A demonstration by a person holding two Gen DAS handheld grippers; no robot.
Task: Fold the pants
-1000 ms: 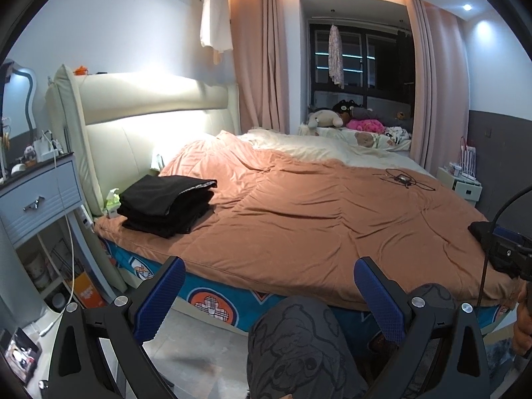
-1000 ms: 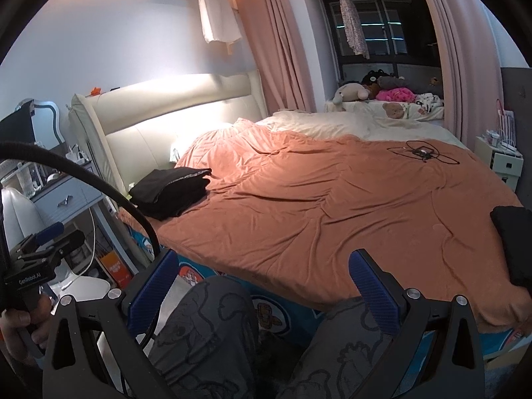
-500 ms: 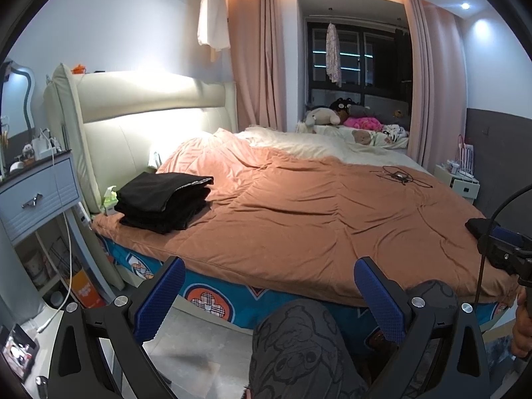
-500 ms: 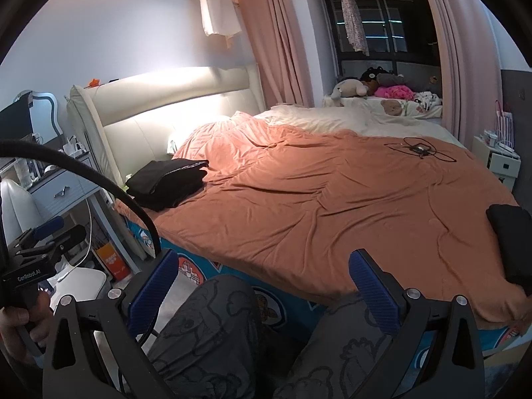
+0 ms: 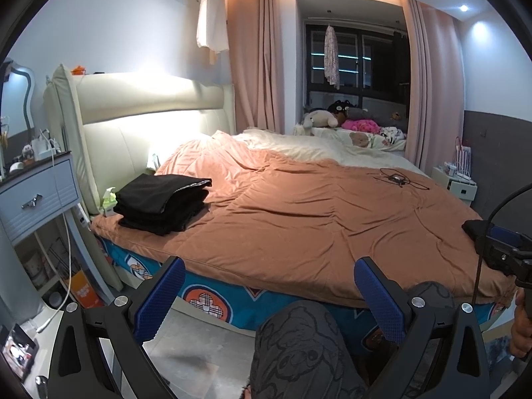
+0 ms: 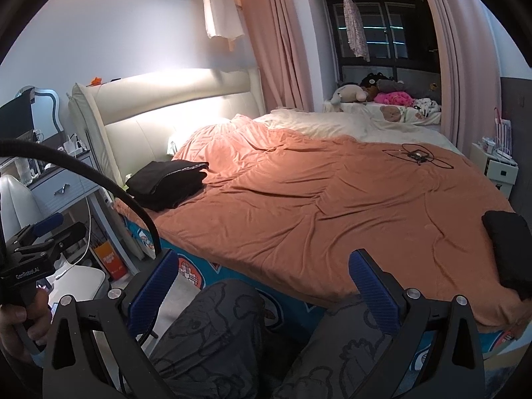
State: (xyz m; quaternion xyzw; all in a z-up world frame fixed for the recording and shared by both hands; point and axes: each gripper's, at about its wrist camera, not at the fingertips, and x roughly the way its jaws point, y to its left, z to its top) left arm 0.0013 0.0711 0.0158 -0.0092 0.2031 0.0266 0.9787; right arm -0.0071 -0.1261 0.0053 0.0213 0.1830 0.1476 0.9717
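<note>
A stack of folded black pants (image 5: 163, 201) lies on the orange blanket (image 5: 299, 212) at the bed's near left corner; it also shows in the right wrist view (image 6: 166, 183). Another black garment (image 6: 508, 249) lies at the bed's right edge, partly cut off; a bit of it shows in the left wrist view (image 5: 475, 227). My left gripper (image 5: 269, 302) is open and empty, held off the bed's front edge above my knee. My right gripper (image 6: 262, 291) is open and empty, also short of the bed.
A blue-grey nightstand (image 5: 36, 196) stands left of the bed. A black cable with a small device (image 5: 395, 178) lies on the far right of the blanket. Plush toys (image 5: 345, 119) sit by the window. A white side table (image 5: 455, 183) is at the right.
Both grippers have drawn slightly back and down from the bed, so the bed sits a little farther away. Both stay open and empty.
</note>
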